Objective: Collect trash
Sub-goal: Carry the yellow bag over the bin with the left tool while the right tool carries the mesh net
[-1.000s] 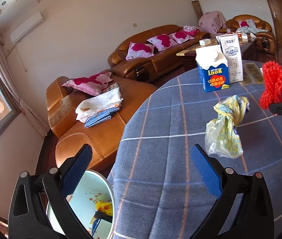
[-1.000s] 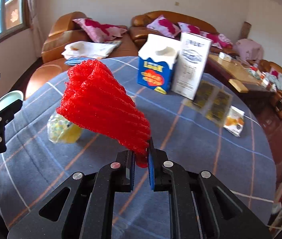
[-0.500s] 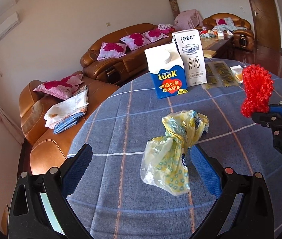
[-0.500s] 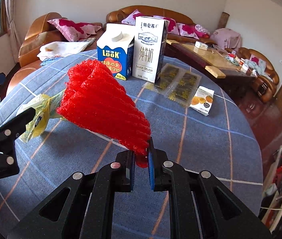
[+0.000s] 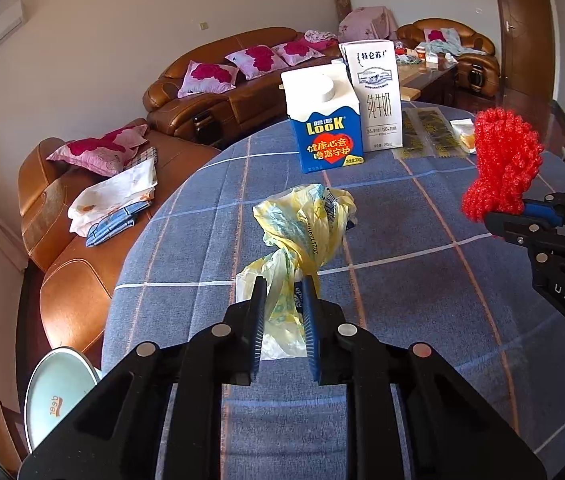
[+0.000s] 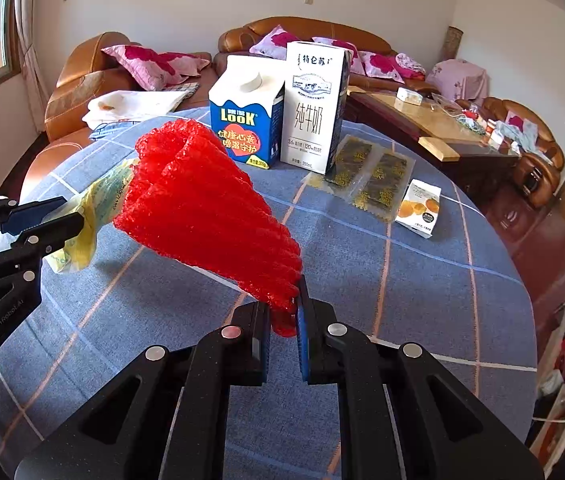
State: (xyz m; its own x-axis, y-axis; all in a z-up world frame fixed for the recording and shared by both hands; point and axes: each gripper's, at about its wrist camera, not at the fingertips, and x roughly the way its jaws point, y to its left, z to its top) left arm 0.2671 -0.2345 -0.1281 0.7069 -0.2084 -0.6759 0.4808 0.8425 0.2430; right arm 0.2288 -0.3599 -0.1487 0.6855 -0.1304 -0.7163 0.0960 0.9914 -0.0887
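My left claw point(image 5: 282, 300) has just closed onto the yellow bag point(image 5: 302, 232) near the table's point(image 5: 402, 280) left edge. My right claw point(image 6: 284, 312) is clamped on the red netting point(image 6: 202, 200).

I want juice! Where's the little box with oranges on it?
In the right wrist view, the small orange-print box lies on the tablecloth toward the right, just beside the dark snack packets.

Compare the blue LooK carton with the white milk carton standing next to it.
The blue LooK carton is shorter and squatter; the white milk carton is taller and slimmer. The LooK carton has a sloped top with a round white cap; the white carton shows a flat top with no cap in view. The LooK carton carries a red heart on blue; the white one has dark print on white. Both stand upright, side by side on the plaid tablecloth.
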